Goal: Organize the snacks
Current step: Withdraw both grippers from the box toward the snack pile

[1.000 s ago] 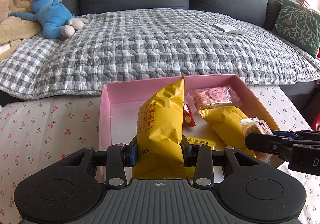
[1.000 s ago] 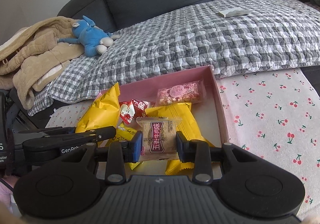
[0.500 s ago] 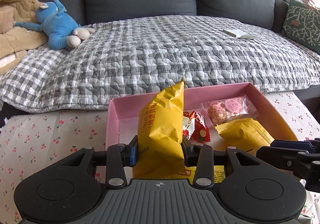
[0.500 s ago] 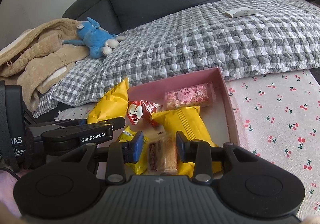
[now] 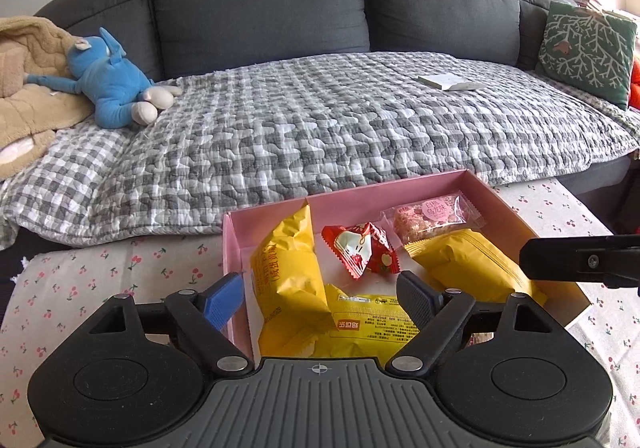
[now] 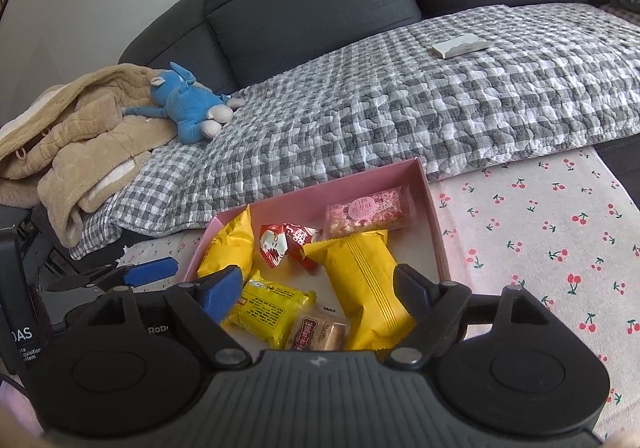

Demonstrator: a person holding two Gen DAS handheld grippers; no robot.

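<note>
Both grippers tilt downward over the pink box (image 5: 476,184) on the cherry-print cloth (image 6: 560,224). The left gripper (image 5: 320,288) is opening, its jaws spread wide; the tall yellow packet (image 5: 288,268) stands between them, clear of both pads. The right gripper (image 6: 320,284) is also opening wide and grips nothing; the brown cake packet (image 6: 318,334) lies in the box below it, beside the flat yellow packet (image 6: 272,306).

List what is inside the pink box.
Inside the pink box: two plain yellow packets, a red candy wrapper, a pink bar, a printed yellow packet and a brown pastry, partly hidden by the gripper body.
</note>
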